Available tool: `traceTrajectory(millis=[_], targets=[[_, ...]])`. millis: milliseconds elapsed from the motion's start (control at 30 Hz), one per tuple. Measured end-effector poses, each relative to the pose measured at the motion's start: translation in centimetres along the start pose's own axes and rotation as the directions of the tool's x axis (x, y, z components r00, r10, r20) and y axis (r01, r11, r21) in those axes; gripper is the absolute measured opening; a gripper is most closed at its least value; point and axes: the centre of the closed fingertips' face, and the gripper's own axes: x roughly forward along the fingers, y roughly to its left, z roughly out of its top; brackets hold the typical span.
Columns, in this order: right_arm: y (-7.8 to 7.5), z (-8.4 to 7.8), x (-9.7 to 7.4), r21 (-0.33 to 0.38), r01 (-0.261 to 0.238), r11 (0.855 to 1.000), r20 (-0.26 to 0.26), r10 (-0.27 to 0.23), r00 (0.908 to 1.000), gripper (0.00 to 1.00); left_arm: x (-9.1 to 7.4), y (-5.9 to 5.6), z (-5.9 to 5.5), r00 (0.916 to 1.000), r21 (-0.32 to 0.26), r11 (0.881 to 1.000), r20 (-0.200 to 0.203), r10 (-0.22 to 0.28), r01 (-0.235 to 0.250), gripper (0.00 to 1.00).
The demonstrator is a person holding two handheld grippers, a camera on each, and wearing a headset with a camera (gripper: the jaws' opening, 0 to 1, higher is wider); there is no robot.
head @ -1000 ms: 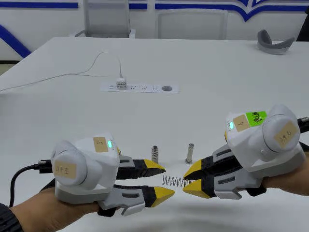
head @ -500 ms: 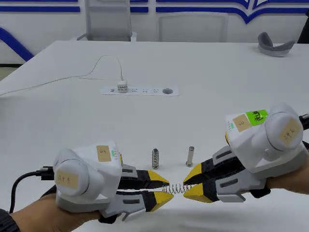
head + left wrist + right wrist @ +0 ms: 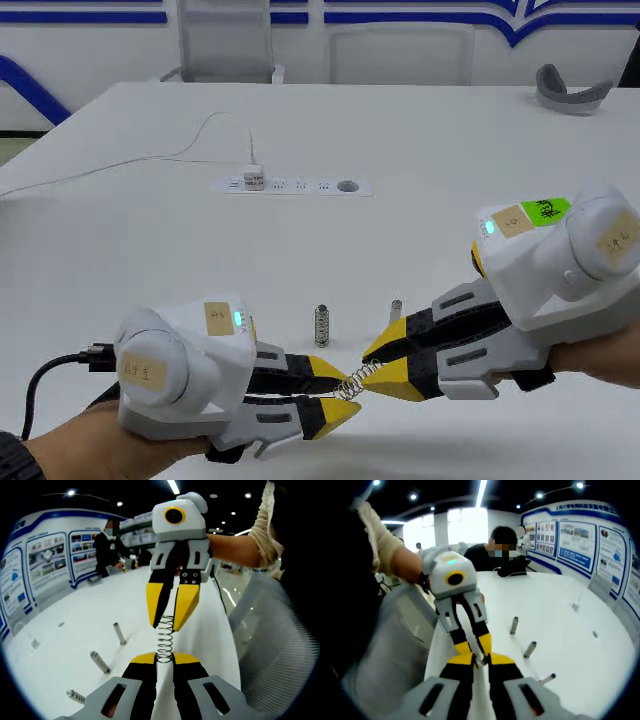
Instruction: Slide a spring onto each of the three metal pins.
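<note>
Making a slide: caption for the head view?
Left gripper and right gripper grip one spring near a sprung pin and a bare pin.

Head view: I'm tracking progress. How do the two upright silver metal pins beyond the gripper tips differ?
The picture-left silver metal pin wears a coiled wire spring down its length; the picture-right silver metal pin is bare and smooth. The picture-left pin stands fully in sight; the picture-right pin's foot is hidden behind the right gripper. Both stand upright on the white table.

We look across a white tabletop (image 3: 420, 130), a power strip (image 3: 290, 185) near its far edge, grey chairs (image 3: 225, 40) beyond, blue-striped wall (image 3: 100, 45), ceiling lights (image 3: 481, 492) overhead.
</note>
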Motion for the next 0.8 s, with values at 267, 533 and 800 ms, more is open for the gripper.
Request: traceTrajectory(millis=[267, 533, 800], targets=[[0.2, 1.2, 1.1, -0.026, 0.004, 1.000, 0.028, -0.004, 0.9996, 0.12, 0.2, -0.3, 0.2, 0.9998, -0.013, 1.000, 0.016, -0.012, 0.012, 0.11], [0.0, 0.8, 1.5, -0.029, 0.020, 0.999, 0.014, -0.020, 0.9997, 0.15, 0.0, 0.0, 0.4, 0.9993, -0.032, 0.999, 0.038, -0.001, 0.003, 0.11], [0.0, 0.9, 1.2, -0.015, 0.036, 0.999, 0.032, -0.036, 0.9989, 0.13, 0.1, 0.0, 0.2, 0.9993, -0.035, 0.999, 0.038, -0.003, 0.004, 0.11]])
